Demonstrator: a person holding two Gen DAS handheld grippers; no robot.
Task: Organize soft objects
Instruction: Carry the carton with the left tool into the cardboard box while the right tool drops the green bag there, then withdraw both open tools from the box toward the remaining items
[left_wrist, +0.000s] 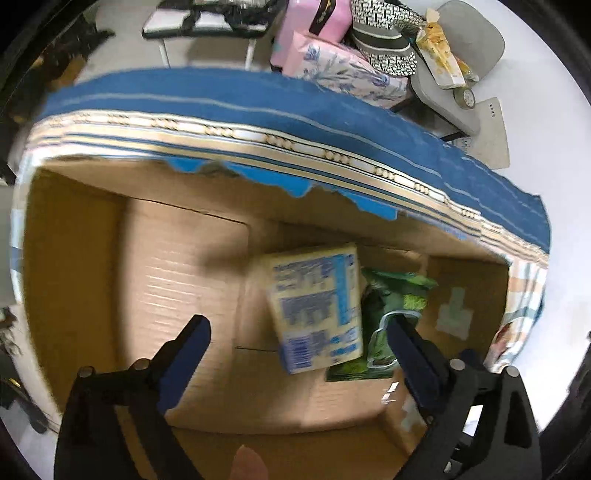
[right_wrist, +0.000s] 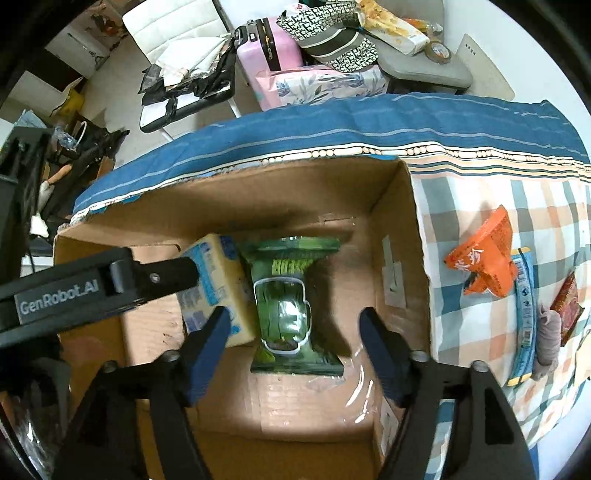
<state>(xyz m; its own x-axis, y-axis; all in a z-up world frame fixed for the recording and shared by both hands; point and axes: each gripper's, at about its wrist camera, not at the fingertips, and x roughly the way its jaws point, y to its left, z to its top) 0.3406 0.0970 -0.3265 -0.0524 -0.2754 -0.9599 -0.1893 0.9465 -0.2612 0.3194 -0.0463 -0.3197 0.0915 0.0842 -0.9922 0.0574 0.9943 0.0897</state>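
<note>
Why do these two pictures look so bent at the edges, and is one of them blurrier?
Both views are fisheye, so the cardboard box rim bows and the corners go black. Left wrist view: motion-smeared, the print on the yellow pack unreadable. Right wrist view: sharper, with glare on the green bag and on tape on the box floor.

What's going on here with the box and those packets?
A person is sorting soft packets into a cardboard box with two handheld tools. The left tool and right tool both hang open above the box, holding nothing. A pale yellow pack and a green packet lie side by side inside. An orange packet and others wait on the checked cloth.
</note>
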